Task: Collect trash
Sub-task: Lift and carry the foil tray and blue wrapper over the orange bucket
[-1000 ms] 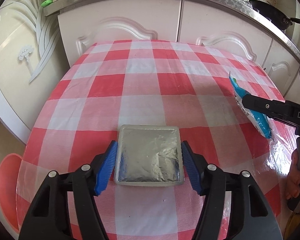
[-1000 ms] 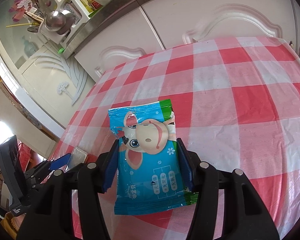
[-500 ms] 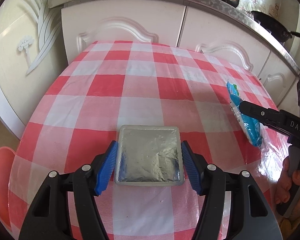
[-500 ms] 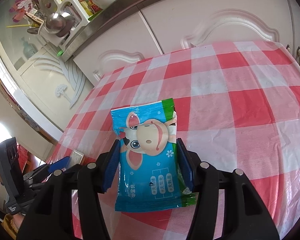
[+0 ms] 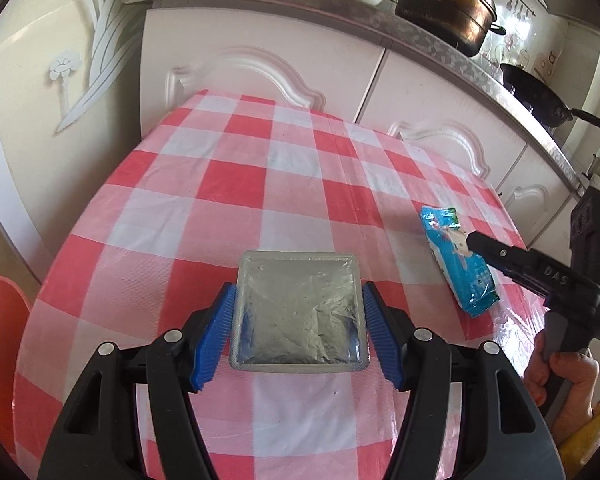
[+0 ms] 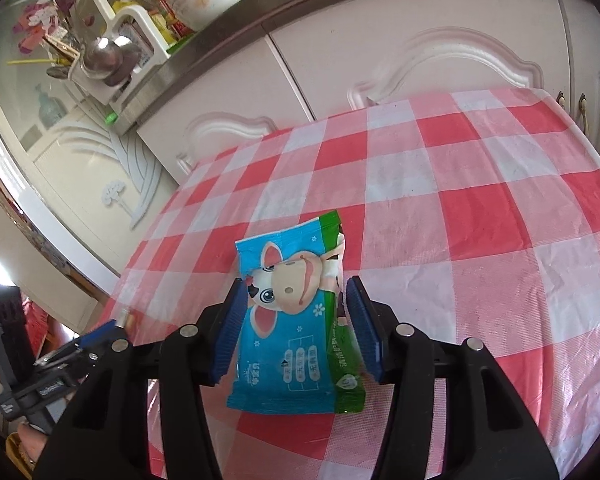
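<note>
Both grippers are clamped across light, crinkly trash: left gripper (image 5: 298, 320) squeezing the foil packet (image 5: 299, 312), right gripper (image 6: 294, 330) the slippery blue wrapper (image 6: 290, 320).

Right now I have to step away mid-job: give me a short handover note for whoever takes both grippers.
Left gripper: shut on the silver foil tray, held by its two sides above the checked tablecloth.
Right gripper: shut on the blue cartoon-cow packet, also raised.
Done: both pieces of trash are picked up.
Left: carry both to a bin and release. No bin is clearly in view; an orange container shows at the table's left edge, but I cannot tell what it is.
</note>
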The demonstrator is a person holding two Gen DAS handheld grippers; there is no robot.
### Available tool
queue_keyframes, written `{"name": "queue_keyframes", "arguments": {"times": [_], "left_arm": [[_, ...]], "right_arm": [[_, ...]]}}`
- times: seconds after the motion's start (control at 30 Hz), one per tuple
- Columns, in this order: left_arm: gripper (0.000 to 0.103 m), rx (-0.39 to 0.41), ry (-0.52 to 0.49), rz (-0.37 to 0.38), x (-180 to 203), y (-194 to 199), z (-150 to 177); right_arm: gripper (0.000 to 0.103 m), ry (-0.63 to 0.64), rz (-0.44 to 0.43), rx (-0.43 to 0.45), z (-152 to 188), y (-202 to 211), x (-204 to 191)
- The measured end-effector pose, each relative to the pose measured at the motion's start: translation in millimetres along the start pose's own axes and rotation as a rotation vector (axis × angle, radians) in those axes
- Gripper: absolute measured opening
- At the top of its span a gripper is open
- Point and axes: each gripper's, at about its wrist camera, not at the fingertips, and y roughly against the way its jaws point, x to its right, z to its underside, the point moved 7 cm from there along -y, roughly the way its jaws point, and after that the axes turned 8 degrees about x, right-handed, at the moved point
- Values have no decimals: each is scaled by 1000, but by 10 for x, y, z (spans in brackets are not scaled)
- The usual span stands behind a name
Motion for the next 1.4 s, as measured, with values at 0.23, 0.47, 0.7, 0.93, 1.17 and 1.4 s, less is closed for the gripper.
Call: {"name": "queue_keyframes", "arguments": {"times": [0.23, 0.47, 0.7, 0.93, 1.17, 1.4], "left_arm": [[64, 26, 9, -6, -179, 278, -27], [64, 47, 19, -35, -438, 585, -7], [64, 54, 40, -82, -763, 828, 88], [64, 68, 84, -149, -1194, 1057, 175], [64, 83, 116, -230, -1638, 1237, 185], [64, 107, 141, -306, -1964, 1397, 166]], "right_arm": [[79, 119, 86, -51, 65, -107, -130], [67, 250, 217, -92, 143, -204, -213], [53, 332, 272, -94, 187, -202, -281], [49, 301, 259, -77, 184, -170, -299], [49, 205, 192, -62, 240, -117, -437], [49, 194, 70, -51, 223, -84, -965]]}}
